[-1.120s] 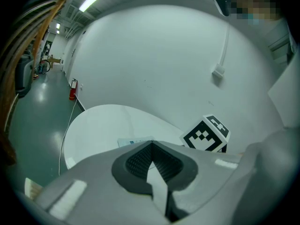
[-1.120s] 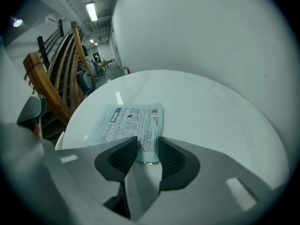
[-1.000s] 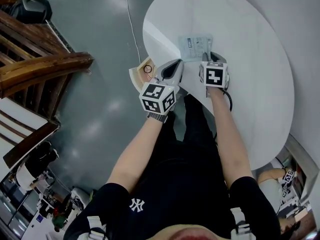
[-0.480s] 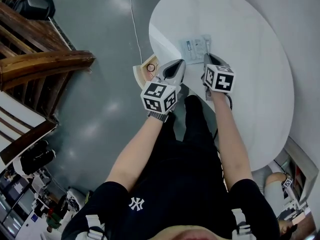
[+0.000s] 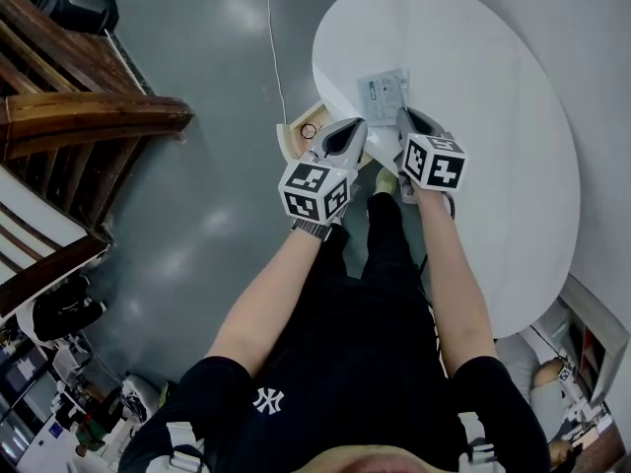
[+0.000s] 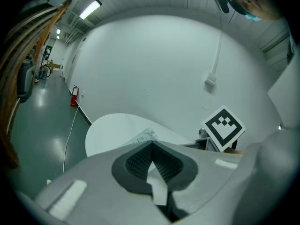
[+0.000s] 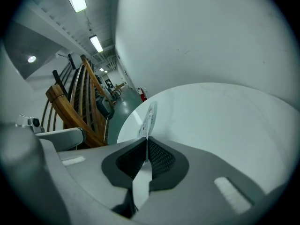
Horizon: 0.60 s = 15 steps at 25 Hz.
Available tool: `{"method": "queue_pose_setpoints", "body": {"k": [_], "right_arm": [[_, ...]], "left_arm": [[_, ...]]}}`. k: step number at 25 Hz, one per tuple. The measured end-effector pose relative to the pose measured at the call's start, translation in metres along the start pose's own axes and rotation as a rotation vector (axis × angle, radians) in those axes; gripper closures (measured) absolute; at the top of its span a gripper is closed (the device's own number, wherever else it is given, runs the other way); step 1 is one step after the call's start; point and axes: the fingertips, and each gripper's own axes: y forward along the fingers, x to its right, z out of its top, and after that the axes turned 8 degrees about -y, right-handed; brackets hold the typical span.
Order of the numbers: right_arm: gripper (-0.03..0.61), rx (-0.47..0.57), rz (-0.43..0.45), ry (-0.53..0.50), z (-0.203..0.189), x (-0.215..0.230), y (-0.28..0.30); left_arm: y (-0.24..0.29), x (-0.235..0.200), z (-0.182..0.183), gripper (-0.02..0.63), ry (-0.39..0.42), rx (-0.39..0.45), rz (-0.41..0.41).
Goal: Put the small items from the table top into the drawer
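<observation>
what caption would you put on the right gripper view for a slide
Right gripper shut on a thin white packet seen edge-on, with the round white table beyond.

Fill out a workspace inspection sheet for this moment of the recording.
Surface: round white table, nothing on it apart from the packet at its edge.
Job's things: flat labelled packet, gripped at the table's near edge; drawer open, a small ring inside.
Clutter: nothing seen.
Grippers: right gripper shut on the packet; left gripper shut, empty, above the drawer.
Cables: white cable along the floor.
Surroundings: glossy grey floor; wooden railing at left.
</observation>
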Motion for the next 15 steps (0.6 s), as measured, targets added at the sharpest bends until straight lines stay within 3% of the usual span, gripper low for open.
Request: {"method": "queue_pose_setpoints", "body": {"k": [15], "right_arm": [[0.548,0.025,0.094,-0.073,-0.009,-0.086,-0.018]], "left_arm": [[-0.061,-0.020,-0.002,0.614,-0.011,0.057,0.040]]}}
